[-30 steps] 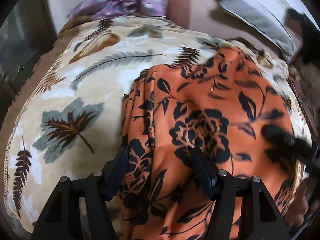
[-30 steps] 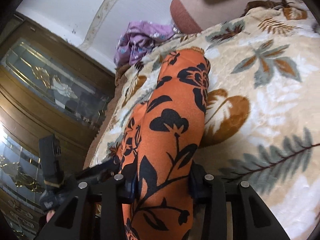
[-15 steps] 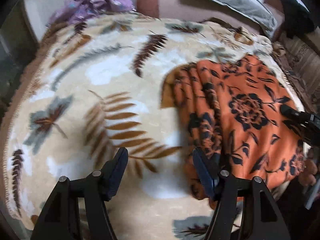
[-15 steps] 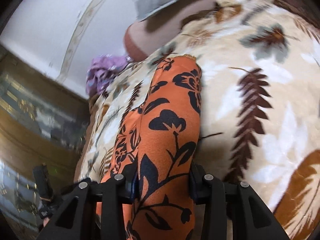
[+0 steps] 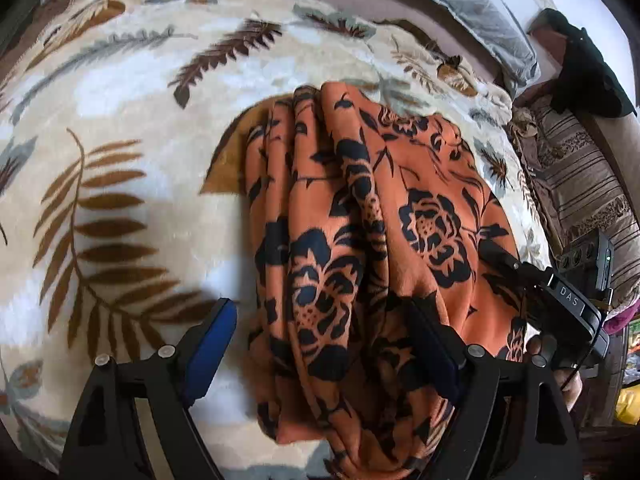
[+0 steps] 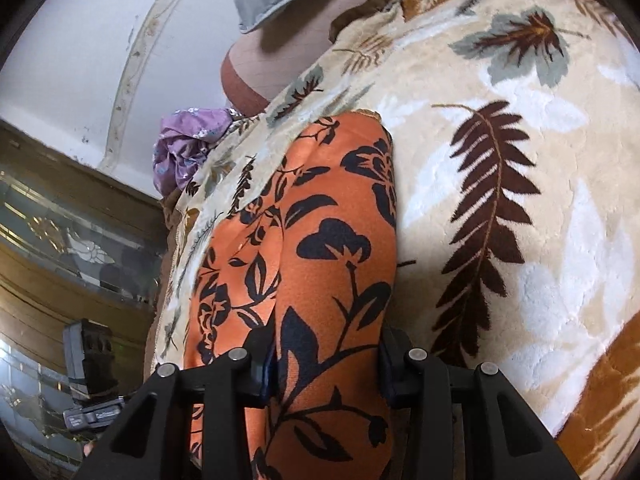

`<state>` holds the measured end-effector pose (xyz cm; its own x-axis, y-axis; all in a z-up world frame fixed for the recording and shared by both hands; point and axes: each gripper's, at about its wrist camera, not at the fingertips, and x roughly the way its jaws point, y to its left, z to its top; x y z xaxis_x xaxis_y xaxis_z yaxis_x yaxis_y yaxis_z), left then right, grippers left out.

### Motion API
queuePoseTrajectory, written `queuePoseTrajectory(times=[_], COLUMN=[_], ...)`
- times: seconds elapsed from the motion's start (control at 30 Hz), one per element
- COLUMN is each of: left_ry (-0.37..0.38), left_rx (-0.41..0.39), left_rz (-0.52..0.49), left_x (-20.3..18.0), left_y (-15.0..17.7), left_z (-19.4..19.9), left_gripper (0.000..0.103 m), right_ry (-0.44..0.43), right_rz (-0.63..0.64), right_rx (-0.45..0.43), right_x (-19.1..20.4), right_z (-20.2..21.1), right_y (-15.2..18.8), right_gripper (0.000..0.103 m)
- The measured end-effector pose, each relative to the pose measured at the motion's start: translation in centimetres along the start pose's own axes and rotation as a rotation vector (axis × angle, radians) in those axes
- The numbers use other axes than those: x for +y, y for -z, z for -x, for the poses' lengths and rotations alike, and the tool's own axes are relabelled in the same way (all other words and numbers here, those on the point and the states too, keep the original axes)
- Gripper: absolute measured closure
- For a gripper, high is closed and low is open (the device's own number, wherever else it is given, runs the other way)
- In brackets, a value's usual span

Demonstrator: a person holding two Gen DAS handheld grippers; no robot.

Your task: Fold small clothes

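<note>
Orange floral garment [image 5: 360, 240] on leaf blanket [image 5: 120, 200], left tongs [image 5: 324, 344] opening (seemingly not pinching), right tongs [image 6: 324, 360] pinching it.

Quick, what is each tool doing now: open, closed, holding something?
Left tool: jaws opening, orange floral cloth between them, not pressed.
Right tool: closed on the orange floral cloth.

A bed carries it all, spread with a plush cream blanket [image 5: 132, 92] printed in brown ferns and grey-green leaves. Right on the blanket lies an orange garment [image 5: 384, 216] with black flowers — bunched in long folds, its far end resting flat on the pile. At the far corner of the blanket sits a crumpled purple cloth [image 6: 188, 148]. Beyond the blanket's far edge — a grey pillow [image 5: 480, 12] on the brown sheet [image 6: 288, 68].
</note>
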<state>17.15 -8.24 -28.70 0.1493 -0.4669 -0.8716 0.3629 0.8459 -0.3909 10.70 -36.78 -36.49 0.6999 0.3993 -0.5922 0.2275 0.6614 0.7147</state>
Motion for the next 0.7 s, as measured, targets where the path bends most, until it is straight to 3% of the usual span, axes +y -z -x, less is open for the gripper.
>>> queuePoseTrajectory(times=[0.13,0.2,0.37,0.57,0.63,0.7], left_ry=[0.021,0.038,0.107,0.016,-0.021,-0.008], left_rx=[0.027,-0.032,-0.092,0.036,0.036,0.025], left_rz=[0.056,0.095,0.104,0.055,0.012,0.025], left_x=[0.1,0.6,0.2,-1.0,-1.5,-1.5], left_y=[0.0,0.0,0.5,-0.3,-0.1,0.0], left_z=[-0.5,1.0,3.7,-1.2,-2.3,-2.4], left_gripper=[0.017,0.017,0.016,0.016,0.012,0.012], right_ry=[0.018,0.01,0.009,0.006,0.005,0.004], right_rz=[0.018,0.013,0.017,0.014,0.017,0.018], right_rx=[0.005,0.005,0.007,0.006,0.007,0.008], right_x=[0.1,0.0,0.0,0.0,0.0,0.0], right_z=[-0.3,-0.2,-0.3,-0.3,-0.3,-0.3], right_y=[0.2,0.2,0.2,0.3,0.3,0.3], right_gripper=[0.062,0.062,0.062,0.061,0.061,0.061])
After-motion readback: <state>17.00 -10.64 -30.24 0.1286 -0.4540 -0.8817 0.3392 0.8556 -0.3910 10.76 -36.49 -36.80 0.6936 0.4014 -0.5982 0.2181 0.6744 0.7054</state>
